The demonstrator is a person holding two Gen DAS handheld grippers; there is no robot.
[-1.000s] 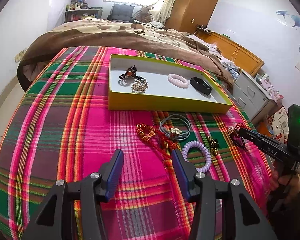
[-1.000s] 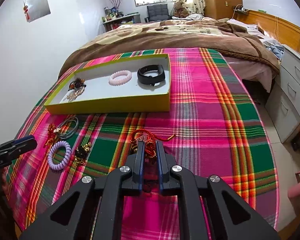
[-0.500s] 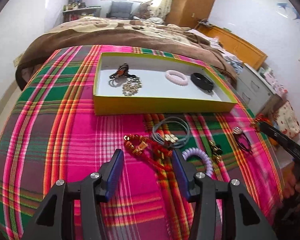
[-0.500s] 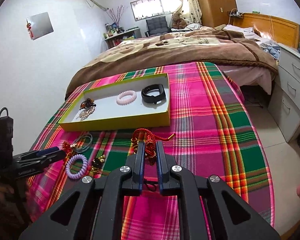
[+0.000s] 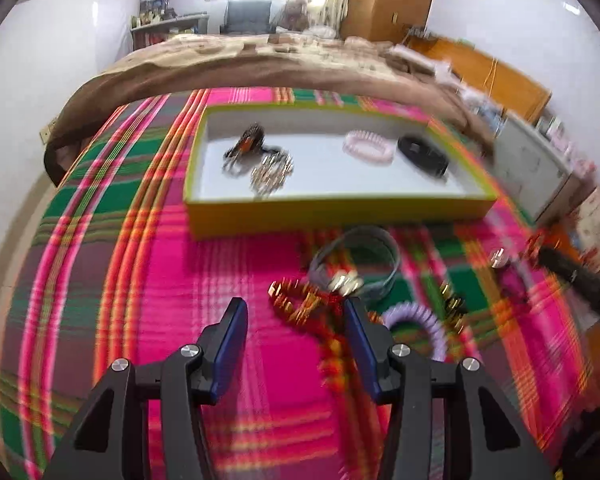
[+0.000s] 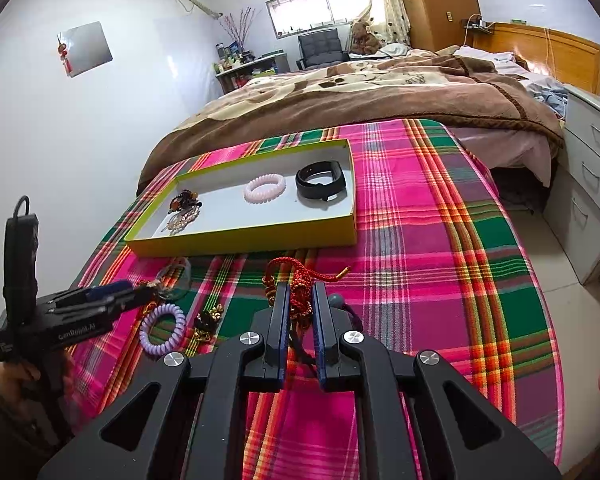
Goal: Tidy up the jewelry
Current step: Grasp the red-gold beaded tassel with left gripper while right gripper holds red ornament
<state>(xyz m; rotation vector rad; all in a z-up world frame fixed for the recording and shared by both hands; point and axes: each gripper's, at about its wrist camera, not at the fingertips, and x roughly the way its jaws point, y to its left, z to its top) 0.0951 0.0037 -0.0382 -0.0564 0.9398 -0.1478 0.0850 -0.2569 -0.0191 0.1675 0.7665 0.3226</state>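
A: Entry one, holder. What does each view list?

B: One yellow tray [image 6: 244, 236] on the plaid tabletop [image 6: 420, 240], far side. Four pieces inside: black band [image 6: 321, 180], pink bead bracelet [image 6: 265, 188], dark clip [image 6: 185, 199], pale bead cluster [image 6: 182, 219].

A: Loose pieces?

B: Near the tray's front wall, left half: one grey cord loop [image 5: 356, 258], one purple coil tie [image 6: 163, 330], one red-and-gold tassel [image 5: 300, 304], one black-and-gold clip [image 6: 207, 319]. The left view is blurred.

A: Only in the right view?

B: The red knotted cord [image 6: 300, 288], lifted off the cloth, clamped in the right tongs [image 6: 300, 300].

A: Left tongs [image 5: 294, 314]?

B: Spread apart, holding nothing, low over the tassel.
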